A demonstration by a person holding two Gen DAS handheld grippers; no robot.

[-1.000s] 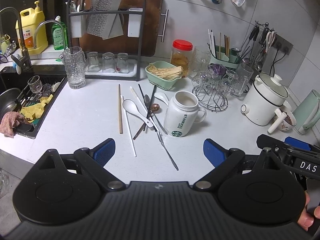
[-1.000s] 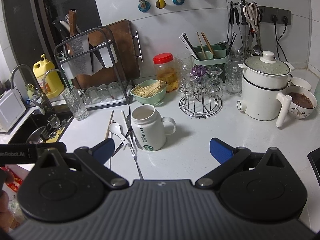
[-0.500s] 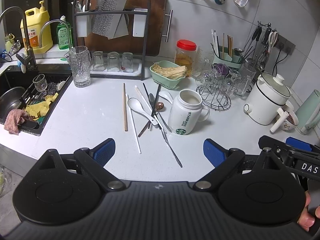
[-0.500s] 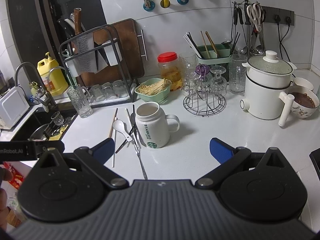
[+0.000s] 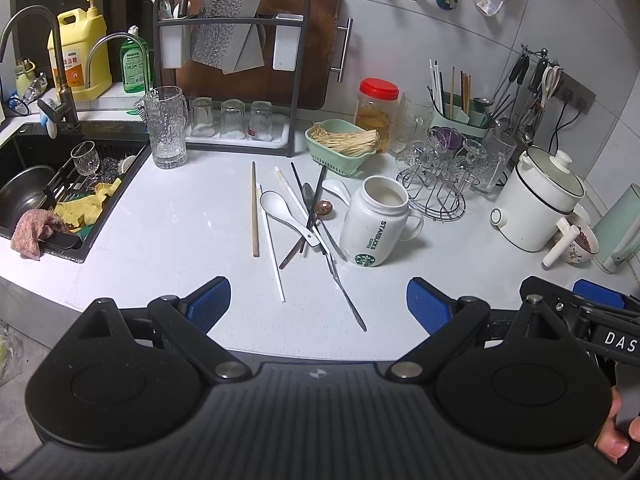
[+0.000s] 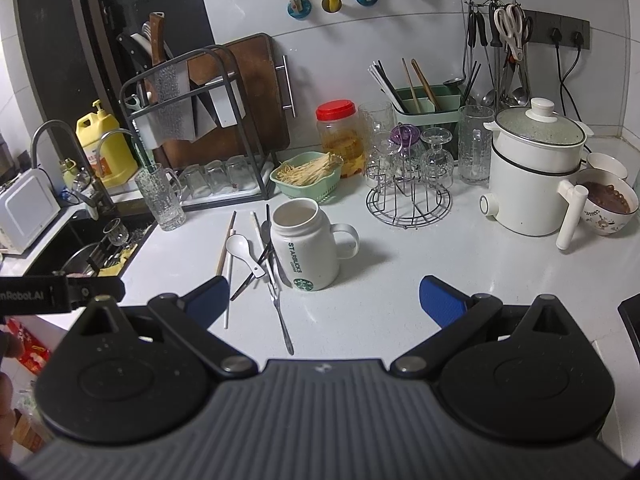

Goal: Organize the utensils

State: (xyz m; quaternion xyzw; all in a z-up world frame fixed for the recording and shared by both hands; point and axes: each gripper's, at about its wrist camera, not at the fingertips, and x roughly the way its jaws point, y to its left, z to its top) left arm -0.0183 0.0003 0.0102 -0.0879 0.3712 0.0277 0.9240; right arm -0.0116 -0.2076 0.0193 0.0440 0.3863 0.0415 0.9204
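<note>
My left gripper (image 5: 318, 298) hangs above the counter's near edge with its tongs spread wide, holding nothing; my right gripper (image 6: 323, 295) is the same. The utensils lie loose on the white counter (image 5: 180, 236): a wooden chopstick (image 5: 253, 208) furthest left, then a white chopstick (image 5: 273, 248), a white spoon (image 5: 286, 214) and a crossed tangle of dark sticks and metal pieces touching the Starbucks mug (image 5: 374, 222). I judge lifting one piece could drag its neighbours. Right of the mug, the glass rack (image 5: 434, 174) stands near, so a wide swing risks knocking the glasses.
</note>
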